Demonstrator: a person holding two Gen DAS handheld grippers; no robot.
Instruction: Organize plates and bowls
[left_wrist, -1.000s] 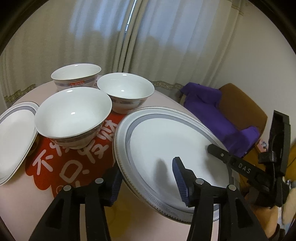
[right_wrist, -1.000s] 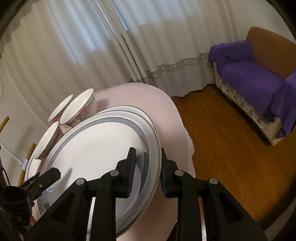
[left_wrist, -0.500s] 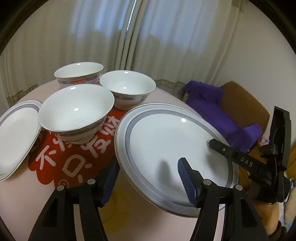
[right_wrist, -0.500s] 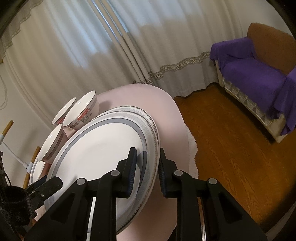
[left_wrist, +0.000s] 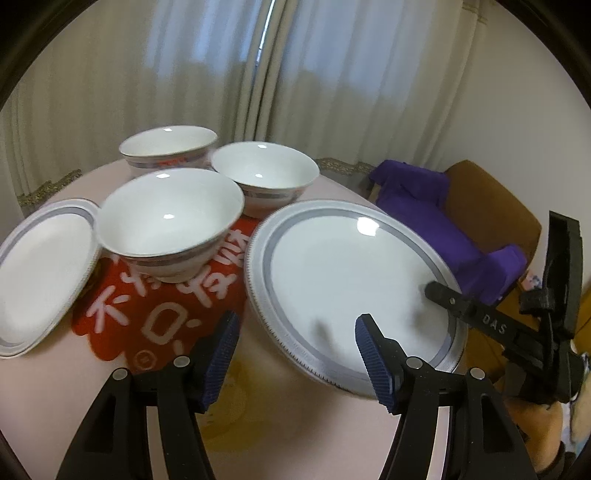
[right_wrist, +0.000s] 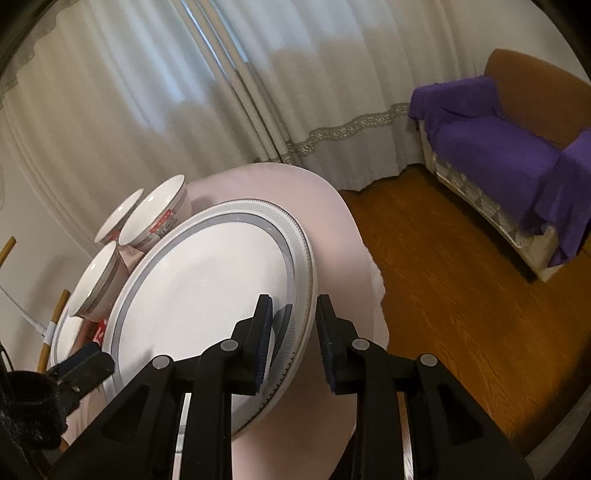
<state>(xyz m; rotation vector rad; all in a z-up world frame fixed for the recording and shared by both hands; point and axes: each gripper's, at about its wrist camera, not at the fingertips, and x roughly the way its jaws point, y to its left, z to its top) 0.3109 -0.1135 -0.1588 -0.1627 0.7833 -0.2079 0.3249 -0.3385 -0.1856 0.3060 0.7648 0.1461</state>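
Two large white plates with grey rims (left_wrist: 351, 273) lie stacked on the pink table at the right. My right gripper (right_wrist: 293, 332) straddles the stack's rim (right_wrist: 299, 258), its jaws a little apart from it; it shows at the stack's right edge in the left wrist view (left_wrist: 461, 306). My left gripper (left_wrist: 295, 347) is open and empty, just in front of the stack's near rim. Three white bowls (left_wrist: 170, 221) (left_wrist: 264, 177) (left_wrist: 168, 149) stand behind on a red mat. A third plate (left_wrist: 40, 269) lies at the left.
The red mat with white characters (left_wrist: 155, 306) covers the table's middle. The table edge (right_wrist: 354, 236) drops to a wooden floor (right_wrist: 461, 295). A brown sofa with a purple throw (right_wrist: 498, 147) stands at the right. White curtains hang behind.
My left gripper has drawn back from the plate, leaving it on the lower one. My right gripper's jaws have opened slightly around the stacked rims. Both cameras have risen a little.
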